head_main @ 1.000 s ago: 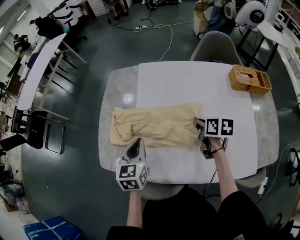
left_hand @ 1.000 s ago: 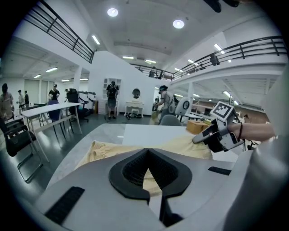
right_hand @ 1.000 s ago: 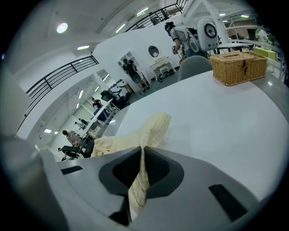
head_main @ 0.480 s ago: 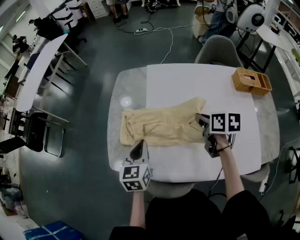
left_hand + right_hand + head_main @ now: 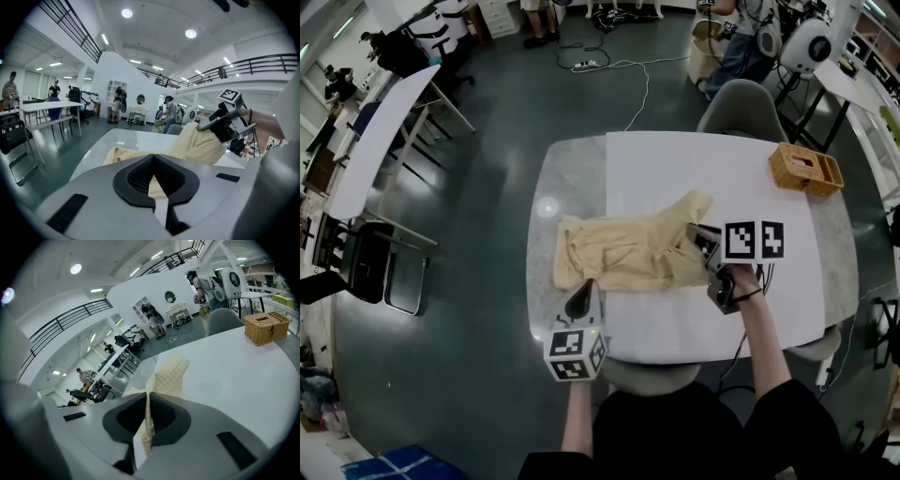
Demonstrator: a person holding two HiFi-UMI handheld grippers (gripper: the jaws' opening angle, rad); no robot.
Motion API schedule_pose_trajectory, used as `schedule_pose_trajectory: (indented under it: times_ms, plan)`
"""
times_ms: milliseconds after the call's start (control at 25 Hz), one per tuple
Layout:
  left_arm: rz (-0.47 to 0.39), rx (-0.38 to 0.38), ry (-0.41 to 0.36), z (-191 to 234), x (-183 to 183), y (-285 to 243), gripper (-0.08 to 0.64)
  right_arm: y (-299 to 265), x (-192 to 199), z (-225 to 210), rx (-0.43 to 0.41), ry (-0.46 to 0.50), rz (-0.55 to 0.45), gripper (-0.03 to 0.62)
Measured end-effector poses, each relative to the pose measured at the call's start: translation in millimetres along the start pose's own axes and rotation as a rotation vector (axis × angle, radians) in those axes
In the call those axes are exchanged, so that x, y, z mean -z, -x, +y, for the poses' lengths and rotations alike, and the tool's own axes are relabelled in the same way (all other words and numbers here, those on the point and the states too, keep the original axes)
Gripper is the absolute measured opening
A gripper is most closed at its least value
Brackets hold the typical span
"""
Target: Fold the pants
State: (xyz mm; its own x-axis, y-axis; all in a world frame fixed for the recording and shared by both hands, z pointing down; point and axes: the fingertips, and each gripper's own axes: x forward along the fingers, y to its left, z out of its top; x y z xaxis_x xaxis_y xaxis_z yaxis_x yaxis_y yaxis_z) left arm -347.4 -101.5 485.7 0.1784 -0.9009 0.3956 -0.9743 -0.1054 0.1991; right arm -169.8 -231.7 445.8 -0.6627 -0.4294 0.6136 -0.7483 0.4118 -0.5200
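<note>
Cream pants (image 5: 619,253) lie crosswise on the table, waist end at the left. My right gripper (image 5: 696,234) is shut on the leg end and holds it raised off the table. The cloth (image 5: 168,376) runs pinched between its pads (image 5: 161,416). The left gripper view shows the right gripper (image 5: 208,125) with the lifted cloth (image 5: 197,145) hanging from it. My left gripper (image 5: 583,291) is at the pants' near edge, its pads (image 5: 140,176) closed together. Cream cloth shows in the slit behind them; I cannot tell whether any is pinched.
A wicker basket (image 5: 806,169) stands at the far right corner of the table. A white sheet (image 5: 675,169) covers most of the marble top (image 5: 542,309). A grey chair (image 5: 745,103) stands at the far side. People and desks are far off across the room.
The right gripper has risen with the leg end, pulling the cloth into a raised fold. The left gripper has slid left along the pants' near edge.
</note>
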Motion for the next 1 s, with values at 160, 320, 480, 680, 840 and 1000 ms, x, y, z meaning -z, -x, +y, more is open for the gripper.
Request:
schedule_pose_trajectory:
  times_ms: [160,320,480,680,840,1000]
  plan:
    - [0.001,0.001,0.007,10,3,5,0.014,-9,-4,22,-0.024,0.015,-0.001,0.025]
    - [0.001,-0.001,0.017,22,5,10,0.014,-17,-6,41,-0.04,0.034,0.001,0.025]
    - [0.004,-0.001,0.026,32,8,14,0.014,-26,-8,60,-0.054,0.049,0.008,0.025]
    - [0.009,0.001,0.038,38,14,18,0.014,-38,-7,84,-0.084,0.076,0.03,0.025]
    - [0.009,0.0,0.048,43,16,20,0.014,-51,-6,103,-0.104,0.1,0.055,0.025]
    - [0.011,-0.004,0.059,54,18,22,0.014,-71,-3,125,-0.121,0.122,0.084,0.025]
